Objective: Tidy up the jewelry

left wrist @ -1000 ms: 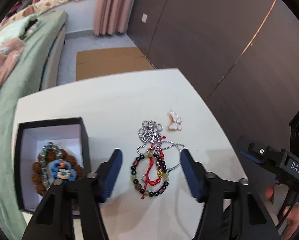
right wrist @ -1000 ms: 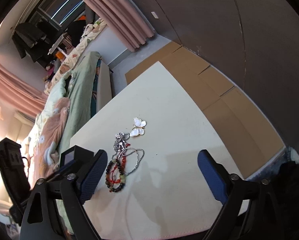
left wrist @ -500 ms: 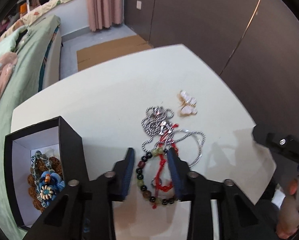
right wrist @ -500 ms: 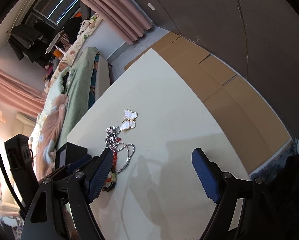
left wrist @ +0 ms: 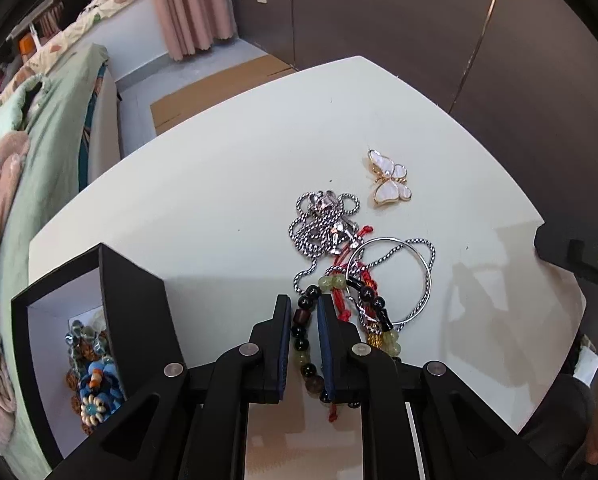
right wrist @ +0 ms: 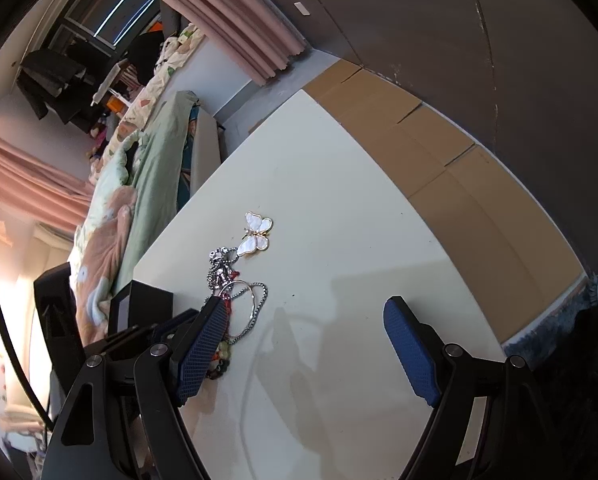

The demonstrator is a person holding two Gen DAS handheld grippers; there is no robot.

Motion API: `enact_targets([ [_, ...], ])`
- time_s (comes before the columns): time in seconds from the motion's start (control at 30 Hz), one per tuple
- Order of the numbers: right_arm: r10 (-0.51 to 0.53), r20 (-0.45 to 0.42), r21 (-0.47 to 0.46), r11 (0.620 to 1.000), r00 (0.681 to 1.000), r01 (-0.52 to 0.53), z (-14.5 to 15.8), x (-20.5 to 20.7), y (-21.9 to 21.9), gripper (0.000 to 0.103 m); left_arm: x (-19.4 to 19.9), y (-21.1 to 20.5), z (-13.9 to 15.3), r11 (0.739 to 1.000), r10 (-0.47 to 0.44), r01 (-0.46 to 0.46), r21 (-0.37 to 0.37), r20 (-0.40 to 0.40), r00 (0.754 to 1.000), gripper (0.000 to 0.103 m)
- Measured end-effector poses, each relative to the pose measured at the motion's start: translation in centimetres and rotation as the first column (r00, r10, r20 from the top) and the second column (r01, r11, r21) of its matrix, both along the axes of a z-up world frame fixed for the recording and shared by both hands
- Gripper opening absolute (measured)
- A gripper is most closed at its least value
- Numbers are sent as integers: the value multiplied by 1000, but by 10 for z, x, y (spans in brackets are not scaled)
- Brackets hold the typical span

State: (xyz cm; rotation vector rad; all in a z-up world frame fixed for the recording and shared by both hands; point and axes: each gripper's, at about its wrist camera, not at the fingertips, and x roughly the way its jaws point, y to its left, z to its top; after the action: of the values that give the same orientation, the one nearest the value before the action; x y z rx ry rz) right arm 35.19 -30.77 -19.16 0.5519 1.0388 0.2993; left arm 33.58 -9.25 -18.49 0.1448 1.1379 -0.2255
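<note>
- Left wrist view: our left gripper [left wrist: 304, 322] has its fingers [left wrist: 283, 332] pinched onto the near arc of the beaded bracelet [left wrist: 305, 328], which lies on the table [left wrist: 219, 208] just right of the black jewelry box [left wrist: 135, 304].
- The risk we see: the bracelet is tangled with the red cord [left wrist: 341, 292], the silver hoop [left wrist: 391, 280] and the silver chain [left wrist: 323, 220], so a lift could drag the whole cluster along, or round beads could slip from the pads.
- The gripper points down and forward, low over the table's near edge; the box beside it already holds a blue flower piece [left wrist: 97, 392]. The butterfly brooch [left wrist: 391, 182] lies apart, beyond the pile.
- Right wrist view: our right gripper [right wrist: 305, 346] hangs above bare table with its fingers spread wide, holding nothing, tilted toward the far wall. The pile sits beside its left finger [right wrist: 201, 344]; a careless sweep could scatter it.
</note>
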Motion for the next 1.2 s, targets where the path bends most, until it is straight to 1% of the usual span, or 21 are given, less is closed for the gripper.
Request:
enact_targets([
  [0.07, 0, -1, 2, 1000, 1000, 0, 0, 0, 0, 82, 2, 3, 0, 1000, -5, 5, -21, -5, 1000, 13],
  [0.1, 3, -1, 4, 1000, 1000, -3, 1, 1, 1, 82, 2, 4, 0, 1000, -4, 4, -28, -9, 1000, 7],
  [0.13, 9, 0, 5, 1000, 1000, -9, 1, 1, 1, 82, 2, 7, 1, 999, 0, -1, -45, -15, 1000, 7],
  [0.2, 23, 1, 5, 1000, 1000, -23, 3, 1, 6, 77, 1, 14, 3, 994, 14, -18, -107, -37, 999, 7],
  [0.23, 32, -3, 6, 999, 999, -32, 3, 2, 9, 72, 0, 16, 5, 992, 21, -24, -122, -31, 999, 7],
  [0.37, 55, -23, 10, 998, 998, -55, 2, 5, 18, 65, -8, 21, 25, 985, 35, -32, -170, 14, 999, 7],
  [0.53, 81, -45, 24, 996, 996, -80, 2, 11, 31, 54, -14, 24, 55, 980, 36, -21, -196, 76, 996, 7],
  [0.63, 96, -45, 21, 995, 994, -95, 5, 12, 37, 53, -19, 28, 69, 977, 46, -24, -212, 102, 994, 7],
  [0.8, 155, -52, -24, 987, 987, -156, 11, 20, 53, 53, -25, 40, 87, 973, 80, -46, -227, 142, 987, 7],
  [1.0, 253, -79, -119, 958, 964, -261, 15, 35, 70, 53, -33, 63, 98, 965, 128, -86, -248, 161, 979, 8],
  [1.1, 315, -98, -179, 928, 944, -328, 17, 42, 84, 53, -37, 73, 101, 961, 152, -106, -254, 169, 974, 8],
  [1.2, 377, -118, -236, 888, 919, -395, 17, 46, 100, 55, -41, 82, 103, 957, 177, -127, -261, 176, 968, 7],
])
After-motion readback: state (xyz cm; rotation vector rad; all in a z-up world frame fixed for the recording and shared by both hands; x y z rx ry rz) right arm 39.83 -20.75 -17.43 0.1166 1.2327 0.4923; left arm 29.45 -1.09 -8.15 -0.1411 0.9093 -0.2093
